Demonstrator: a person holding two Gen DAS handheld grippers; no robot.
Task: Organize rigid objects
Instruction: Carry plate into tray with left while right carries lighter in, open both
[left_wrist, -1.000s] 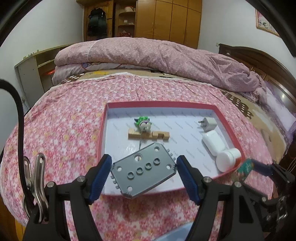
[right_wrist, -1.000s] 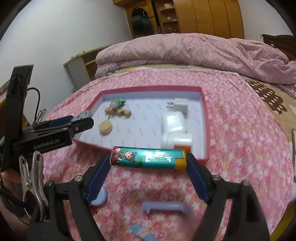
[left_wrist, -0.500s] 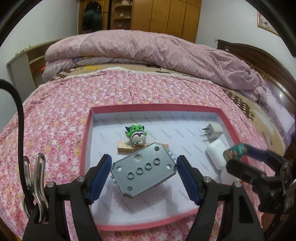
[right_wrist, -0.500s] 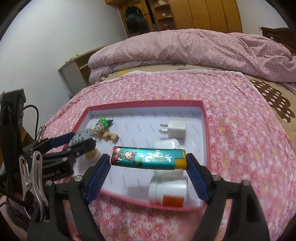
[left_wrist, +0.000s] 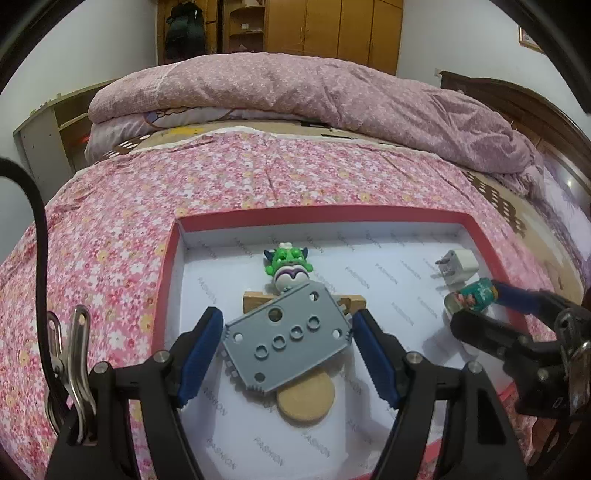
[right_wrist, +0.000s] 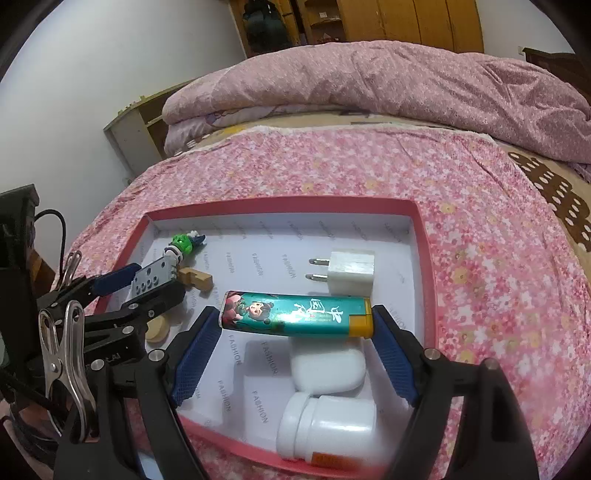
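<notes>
Lighter (right_wrist: 295, 314) clamped in right jaws, grey plate (left_wrist: 286, 338) in left, bottle (right_wrist: 328, 430) right-view only.

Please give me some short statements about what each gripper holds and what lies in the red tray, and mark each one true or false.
1. The left gripper holds a grey plate with holes. True.
2. The right gripper is empty. False: it is shut on a teal lighter.
3. A white charger lies in the red tray. True.
4. The green toy lies on the bedspread outside the tray. False: it lies inside the tray.
5. A white bottle lies on its side in the tray. True.
</notes>
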